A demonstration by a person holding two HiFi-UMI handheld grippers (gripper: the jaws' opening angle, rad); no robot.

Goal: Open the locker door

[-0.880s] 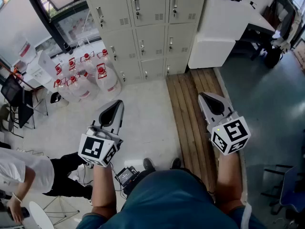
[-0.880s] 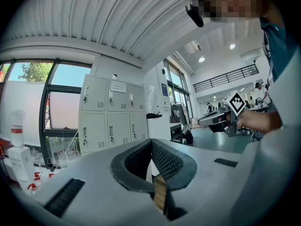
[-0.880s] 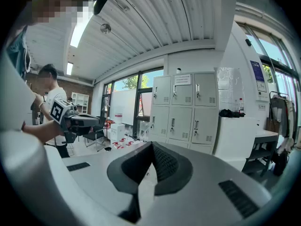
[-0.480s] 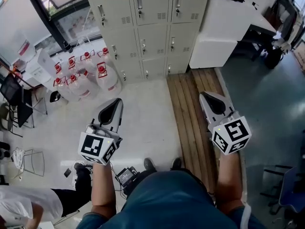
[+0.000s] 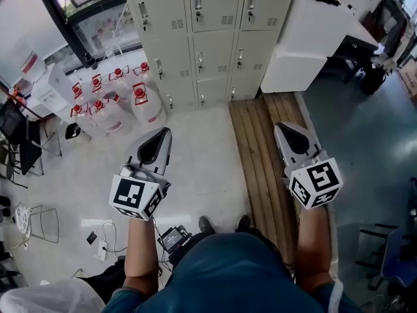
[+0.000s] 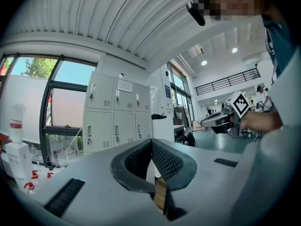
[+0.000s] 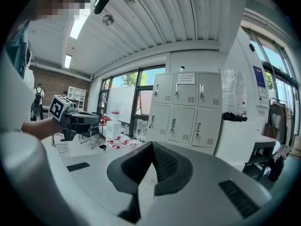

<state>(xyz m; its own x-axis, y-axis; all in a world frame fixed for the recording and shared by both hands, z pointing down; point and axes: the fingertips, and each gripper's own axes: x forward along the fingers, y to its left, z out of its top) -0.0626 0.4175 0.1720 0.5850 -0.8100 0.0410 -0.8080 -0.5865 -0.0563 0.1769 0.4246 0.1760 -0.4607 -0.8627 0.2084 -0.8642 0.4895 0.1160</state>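
A bank of beige lockers (image 5: 208,38) with small handles and vents stands ahead, all doors closed. It also shows in the left gripper view (image 6: 117,121) and in the right gripper view (image 7: 183,112). My left gripper (image 5: 158,134) is held over the pale floor, well short of the lockers, jaws shut and empty (image 6: 151,140). My right gripper (image 5: 285,128) hovers over the wooden strip, equally far back, its jaws shut on nothing (image 7: 153,144). Each gripper view shows the other gripper off to its side.
Several water jugs with red caps (image 5: 124,96) crowd the floor left of the lockers. A white cabinet (image 5: 306,38) abuts the lockers on the right. A wooden plank strip (image 5: 260,155) runs forward. Chairs (image 5: 19,135) and cables (image 5: 104,246) lie left; a person (image 5: 45,298) is at bottom left.
The lockers sit slightly lower and nearer in the head view. The person at the lower left has moved down and mostly out of view. Both grippers stay shut.
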